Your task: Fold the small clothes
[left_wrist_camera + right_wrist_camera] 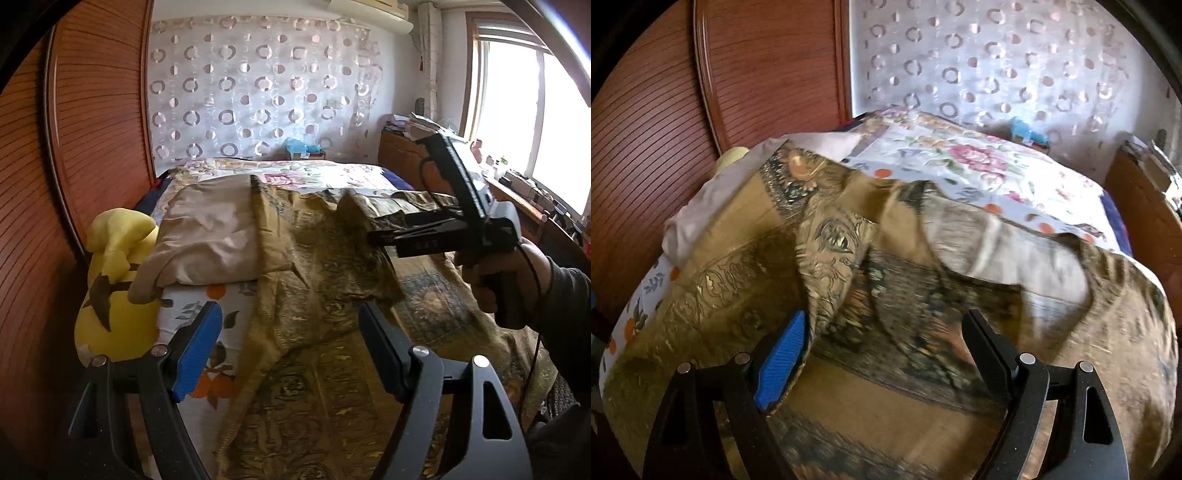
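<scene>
A gold cloth with a dark ornate print lies spread and rumpled over the bed. My left gripper hovers open above its near part, with nothing between the fingers. A hand holds my right gripper at the right, and a raised ridge of the cloth hangs over its tip. In the right wrist view the right gripper stands wide open. A fold of the gold cloth drapes against its blue left pad, while the other finger is well apart from it.
A beige folded cloth lies on the floral bedsheet at the left. A yellow plush toy sits against the wooden slatted wall. A cluttered desk runs under the window at the right.
</scene>
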### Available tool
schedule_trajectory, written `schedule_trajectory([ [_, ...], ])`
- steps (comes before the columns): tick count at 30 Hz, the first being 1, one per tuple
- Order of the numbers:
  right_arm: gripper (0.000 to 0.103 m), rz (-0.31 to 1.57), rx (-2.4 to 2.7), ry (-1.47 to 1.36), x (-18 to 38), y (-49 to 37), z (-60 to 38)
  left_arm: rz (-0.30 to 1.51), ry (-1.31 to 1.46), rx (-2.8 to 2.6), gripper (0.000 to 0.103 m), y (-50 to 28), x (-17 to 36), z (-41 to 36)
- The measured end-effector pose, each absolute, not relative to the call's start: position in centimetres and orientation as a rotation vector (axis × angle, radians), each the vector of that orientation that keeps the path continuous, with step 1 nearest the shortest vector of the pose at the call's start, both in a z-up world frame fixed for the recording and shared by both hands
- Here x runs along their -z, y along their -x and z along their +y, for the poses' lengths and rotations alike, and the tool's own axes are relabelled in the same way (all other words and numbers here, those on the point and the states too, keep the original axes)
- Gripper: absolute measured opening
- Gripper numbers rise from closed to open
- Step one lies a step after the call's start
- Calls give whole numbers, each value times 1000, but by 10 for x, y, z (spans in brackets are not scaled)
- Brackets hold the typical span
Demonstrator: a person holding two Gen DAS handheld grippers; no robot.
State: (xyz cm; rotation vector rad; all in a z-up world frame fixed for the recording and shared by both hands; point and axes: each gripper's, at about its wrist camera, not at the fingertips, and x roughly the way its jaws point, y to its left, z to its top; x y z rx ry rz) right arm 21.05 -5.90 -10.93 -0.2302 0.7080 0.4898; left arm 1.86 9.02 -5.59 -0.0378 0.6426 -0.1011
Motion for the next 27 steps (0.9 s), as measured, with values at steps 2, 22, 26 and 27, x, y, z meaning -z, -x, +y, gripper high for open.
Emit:
schedule_trajectory([
  [2,87,700,-484,215,106,-204,-65,647,33,110,77,-20,56,85],
  [22,87,561,-414,84,78,-82,-222,643,5,207,77,-24,56,33],
  [26,87,576,-344,70,84,-68,-250,645,-1,226,77,-24,58,24],
  [27,87,583,-322,65,87,-66,-258,646,-4,229,77,-24,58,22],
])
